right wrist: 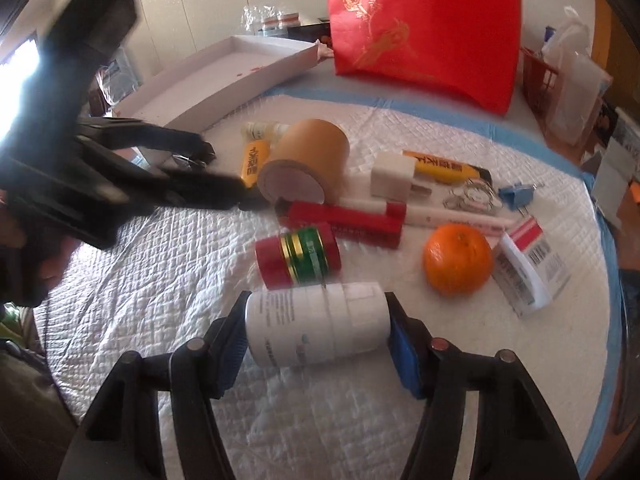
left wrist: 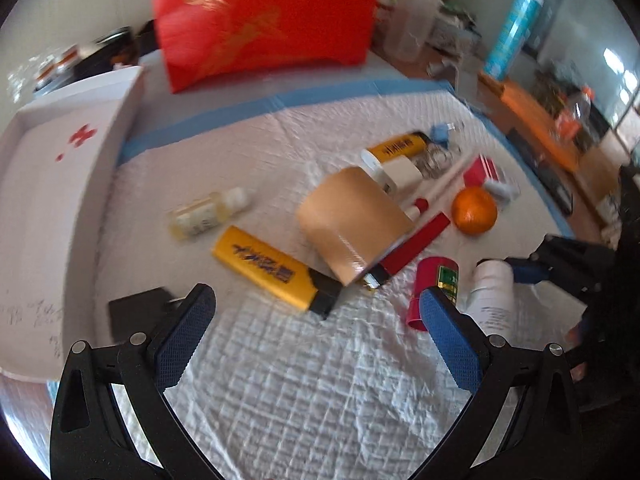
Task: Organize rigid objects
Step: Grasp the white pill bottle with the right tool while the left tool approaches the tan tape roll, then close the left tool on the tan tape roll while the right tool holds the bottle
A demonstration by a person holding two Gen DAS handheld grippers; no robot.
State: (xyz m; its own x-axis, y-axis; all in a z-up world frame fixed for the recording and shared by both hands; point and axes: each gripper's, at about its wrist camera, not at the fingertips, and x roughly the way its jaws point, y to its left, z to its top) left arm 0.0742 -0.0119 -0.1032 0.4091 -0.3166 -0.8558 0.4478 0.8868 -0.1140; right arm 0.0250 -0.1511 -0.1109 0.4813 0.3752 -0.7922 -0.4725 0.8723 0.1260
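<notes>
Right gripper is clamping a white bottle lying on the quilted pad, bottom center of the right wrist view. Left gripper is hanging with jaws wide apart, nothing between them, above a yellow highlighter. Orange is sitting right of center; white tray upper left.

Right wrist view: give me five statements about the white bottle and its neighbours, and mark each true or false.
1. The right gripper clamps the white bottle, which lies on its side. True.
2. The orange sits inside the white tray. False: it rests on the quilted pad.
3. The red-and-green can lies just beyond the bottle. True.
4. The left gripper holds the tape roll. False: it is open and empty.
5. The red bag lies flat. False: it stands upright.
</notes>
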